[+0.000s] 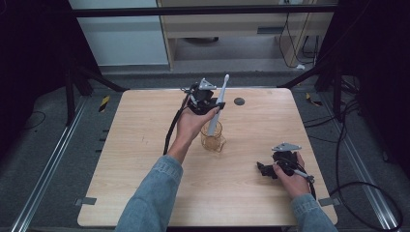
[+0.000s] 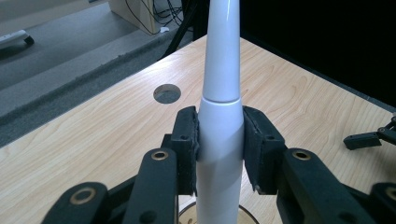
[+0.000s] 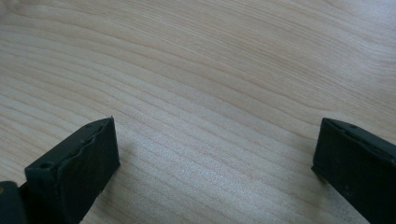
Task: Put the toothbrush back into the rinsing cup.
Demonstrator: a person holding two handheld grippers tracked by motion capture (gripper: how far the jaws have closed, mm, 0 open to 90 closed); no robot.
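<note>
The white electric toothbrush [image 1: 217, 107] stands nearly upright, clamped between the left gripper [image 2: 219, 149] jaws, its lower end apparently inside the amber glass cup [image 1: 212, 137] mid-table. The right gripper [image 3: 215, 158] rests wide apart, low over the wooden table [image 1: 145, 169].

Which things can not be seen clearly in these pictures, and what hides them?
- Toothbrush head: cut off by the top edge in the left gripper view; too small in the high view.
- Toothbrush's lower end: behind the left gripper; whether it touches the cup bottom is unclear.
- Right gripper body: below the frame edge.
</note>
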